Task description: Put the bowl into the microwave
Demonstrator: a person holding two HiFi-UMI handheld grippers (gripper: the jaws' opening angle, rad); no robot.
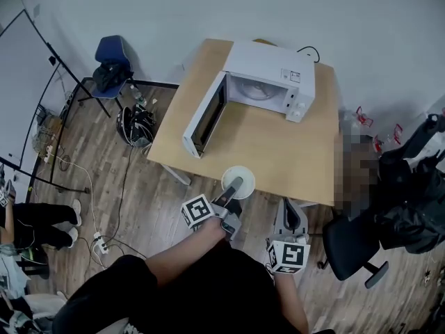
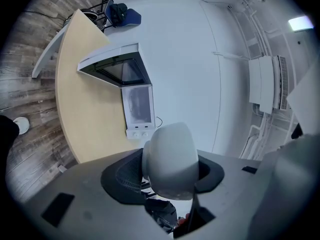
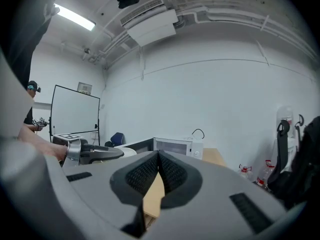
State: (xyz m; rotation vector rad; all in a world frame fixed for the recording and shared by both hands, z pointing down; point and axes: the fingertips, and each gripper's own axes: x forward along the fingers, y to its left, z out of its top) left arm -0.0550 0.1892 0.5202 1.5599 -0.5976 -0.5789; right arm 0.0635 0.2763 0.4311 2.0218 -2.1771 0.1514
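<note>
A white bowl (image 1: 245, 175) hangs over the front edge of the wooden table (image 1: 278, 152), with my left gripper (image 1: 235, 185) shut on its rim. In the left gripper view the bowl (image 2: 170, 159) fills the space between the jaws, seen from its side. The white microwave (image 1: 268, 82) stands at the table's back with its door (image 1: 205, 117) swung wide open to the left and its cavity showing. My right gripper (image 1: 288, 206) is shut on nothing, just off the table's front edge to the right of the bowl. Its jaws (image 3: 158, 156) meet, pointing toward the microwave (image 3: 175, 145).
A blue chair (image 1: 111, 61) and a dark helmet (image 1: 135, 125) are on the floor left of the table. A black office chair (image 1: 351, 245) stands at the right front. A whiteboard (image 1: 21, 96) and a seated person's legs (image 1: 42, 221) are at the far left.
</note>
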